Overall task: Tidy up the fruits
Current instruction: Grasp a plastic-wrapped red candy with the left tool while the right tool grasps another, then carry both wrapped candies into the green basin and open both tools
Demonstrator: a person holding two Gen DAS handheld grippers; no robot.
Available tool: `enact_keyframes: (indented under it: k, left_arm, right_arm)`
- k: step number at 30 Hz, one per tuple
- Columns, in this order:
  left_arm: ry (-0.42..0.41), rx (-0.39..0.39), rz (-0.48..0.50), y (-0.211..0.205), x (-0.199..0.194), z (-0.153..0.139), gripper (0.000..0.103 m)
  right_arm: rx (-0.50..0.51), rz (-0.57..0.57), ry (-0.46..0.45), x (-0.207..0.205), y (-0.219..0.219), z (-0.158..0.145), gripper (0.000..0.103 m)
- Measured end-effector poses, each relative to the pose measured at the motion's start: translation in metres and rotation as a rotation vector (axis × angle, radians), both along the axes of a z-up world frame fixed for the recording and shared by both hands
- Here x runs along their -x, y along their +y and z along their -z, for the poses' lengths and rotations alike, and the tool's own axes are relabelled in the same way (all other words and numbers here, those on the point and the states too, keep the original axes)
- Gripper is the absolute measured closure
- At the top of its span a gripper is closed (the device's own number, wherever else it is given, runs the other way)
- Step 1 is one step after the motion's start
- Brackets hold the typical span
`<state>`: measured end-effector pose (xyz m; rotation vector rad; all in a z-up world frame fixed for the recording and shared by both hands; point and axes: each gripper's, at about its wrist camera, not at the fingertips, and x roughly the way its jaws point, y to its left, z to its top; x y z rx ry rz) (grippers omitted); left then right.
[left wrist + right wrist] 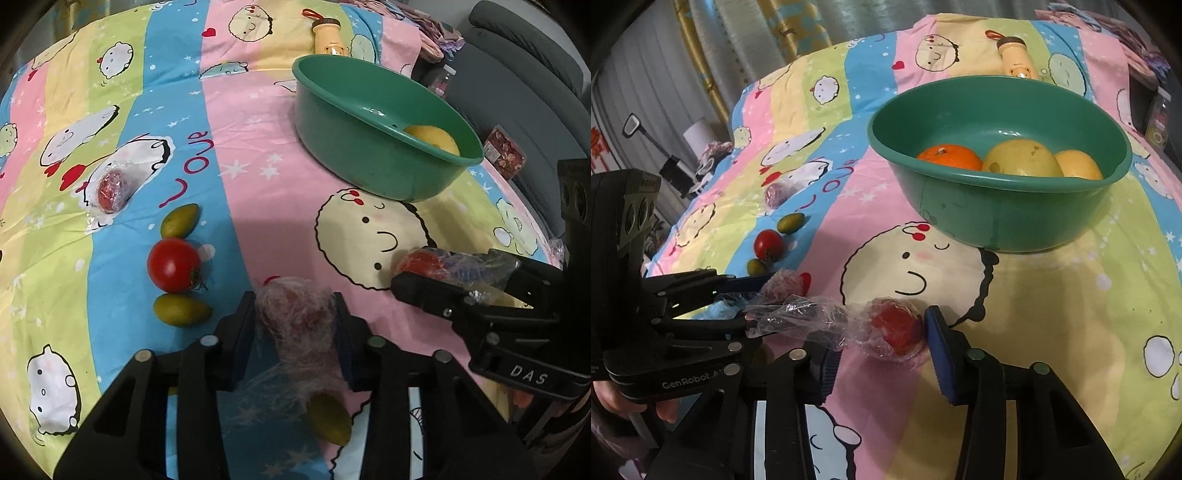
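L gripper: pinching a film-wrapped tomato betw both pads, on bedsheet.
R gripper: jaws round 2nd wrapped tomato; R pad touching, L pad on film tail; grip unclear.
Bowl: 3 fruits.
Loose: 1 bare tomato, 3 green fruits, 1 more wrapped tomato.

bare sheet before basin; tomato leftward.

light: I see even, soft indoor light | shadows: dull patches on the bedsheet ahead of both jaws | glare: small glints inside the green basin | edges: dark fisheye corners, bent lines
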<state>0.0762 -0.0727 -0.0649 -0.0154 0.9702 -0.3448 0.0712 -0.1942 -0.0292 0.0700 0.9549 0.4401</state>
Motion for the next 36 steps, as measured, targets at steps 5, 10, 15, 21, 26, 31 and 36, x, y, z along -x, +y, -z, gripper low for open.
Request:
enact_keyframes:
  k: [5, 10, 15, 21, 26, 31, 36]
  left_arm:
    - [0.018, 0.040, -0.015, 0.006, 0.001, -0.002, 0.072]
    - [0.013, 0.080, -0.011, 0.008, 0.012, -0.011, 0.072]
    - [-0.025, 0.127, -0.002, 0.009, 0.023, -0.031, 0.072]
    - [-0.074, 0.137, 0.022, 0.000, 0.022, -0.053, 0.072]
    - [-0.117, 0.123, 0.051, -0.012, 0.010, -0.068, 0.072]
    - [-0.163, 0.110, 0.073, -0.029, -0.007, -0.083, 0.072]
    - [-0.204, 0.102, 0.095, -0.044, -0.027, -0.096, 0.072]
  right_arm:
    - [-0.054, 0.035, 0.019, -0.002, -0.009, 0.001, 0.068]
    - [-0.098, 0.050, 0.021, 0.005, -0.016, -0.001, 0.068]
    - [-0.129, 0.045, -0.006, 0.015, -0.021, -0.012, 0.068]
    - [-0.153, 0.039, -0.070, 0.019, -0.024, -0.034, 0.068]
    - [-0.155, 0.056, -0.137, 0.015, -0.032, -0.055, 0.068]
    - [-0.150, 0.097, -0.198, 0.003, -0.046, -0.074, 0.068]
    - [-0.149, 0.150, -0.239, -0.016, -0.064, -0.086, 0.068]
